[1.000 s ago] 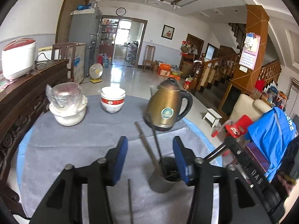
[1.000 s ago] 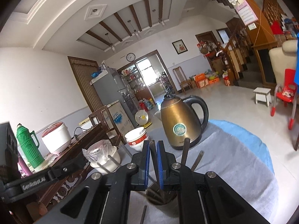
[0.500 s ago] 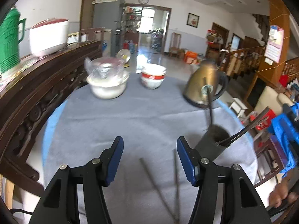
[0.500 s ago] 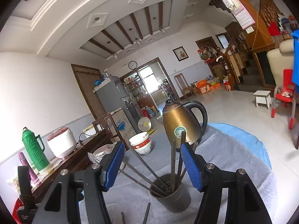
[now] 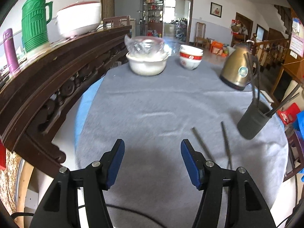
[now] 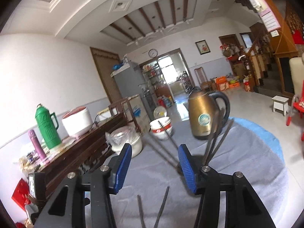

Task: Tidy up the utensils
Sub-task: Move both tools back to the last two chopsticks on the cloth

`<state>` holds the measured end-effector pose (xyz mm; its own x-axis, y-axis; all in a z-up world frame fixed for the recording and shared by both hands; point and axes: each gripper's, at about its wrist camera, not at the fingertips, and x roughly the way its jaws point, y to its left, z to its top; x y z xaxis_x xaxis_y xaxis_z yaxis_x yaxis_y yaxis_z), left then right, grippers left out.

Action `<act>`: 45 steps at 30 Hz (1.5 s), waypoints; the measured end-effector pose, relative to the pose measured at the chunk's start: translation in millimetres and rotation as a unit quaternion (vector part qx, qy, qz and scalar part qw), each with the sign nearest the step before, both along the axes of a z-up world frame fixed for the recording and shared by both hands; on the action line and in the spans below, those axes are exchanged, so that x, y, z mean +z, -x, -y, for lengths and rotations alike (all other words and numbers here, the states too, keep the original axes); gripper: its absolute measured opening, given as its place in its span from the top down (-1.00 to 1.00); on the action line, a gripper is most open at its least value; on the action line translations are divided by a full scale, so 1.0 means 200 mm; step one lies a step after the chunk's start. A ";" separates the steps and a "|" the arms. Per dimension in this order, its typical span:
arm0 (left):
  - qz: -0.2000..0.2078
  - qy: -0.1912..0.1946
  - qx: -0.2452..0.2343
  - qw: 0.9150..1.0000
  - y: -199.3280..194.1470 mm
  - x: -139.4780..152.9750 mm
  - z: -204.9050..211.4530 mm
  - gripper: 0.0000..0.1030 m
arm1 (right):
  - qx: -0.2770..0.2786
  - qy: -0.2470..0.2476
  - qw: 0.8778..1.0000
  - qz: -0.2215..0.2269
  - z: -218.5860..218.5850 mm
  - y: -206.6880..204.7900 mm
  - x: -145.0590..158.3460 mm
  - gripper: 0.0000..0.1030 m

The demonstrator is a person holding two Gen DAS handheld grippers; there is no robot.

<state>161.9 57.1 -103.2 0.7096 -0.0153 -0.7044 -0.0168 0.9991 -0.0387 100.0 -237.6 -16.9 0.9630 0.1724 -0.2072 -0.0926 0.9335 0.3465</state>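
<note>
Two thin dark metal chopsticks [image 5: 212, 148] lie loose on the grey-clothed desk [image 5: 148, 106] beside the dark cylindrical utensil holder [image 5: 252, 122], which already bristles with sticks; the left hand-held gripper [image 5: 153, 161] hangs released and empty, and the right hand-held gripper [image 6: 154, 167], its jaws just narrowing, grasps nothing; a careless reach could tip the holder, or roll the slim sticks away.

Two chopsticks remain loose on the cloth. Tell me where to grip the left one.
Grip the left chopstick near its far end, from above, left hand-held gripper jaws across the shaft: it lies flat and thin, and its near end runs behind the gripper's finger.
</note>
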 end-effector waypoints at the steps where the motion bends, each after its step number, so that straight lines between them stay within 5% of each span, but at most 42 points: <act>1: -0.003 -0.002 0.002 1.000 0.01 -0.02 -0.01 -0.21 | 0.005 0.002 1.000 -0.005 -0.02 -0.01 -0.01 -0.06; 30: -0.072 0.012 -0.002 0.997 -0.06 -0.24 -0.03 -0.29 | 0.055 0.009 0.980 -0.189 -0.15 -0.23 -0.53 -0.06; 45: -0.084 0.017 -0.021 0.996 -0.19 -0.22 0.11 -0.30 | 0.043 -0.038 0.974 -0.221 -0.02 -0.30 -0.77 -0.06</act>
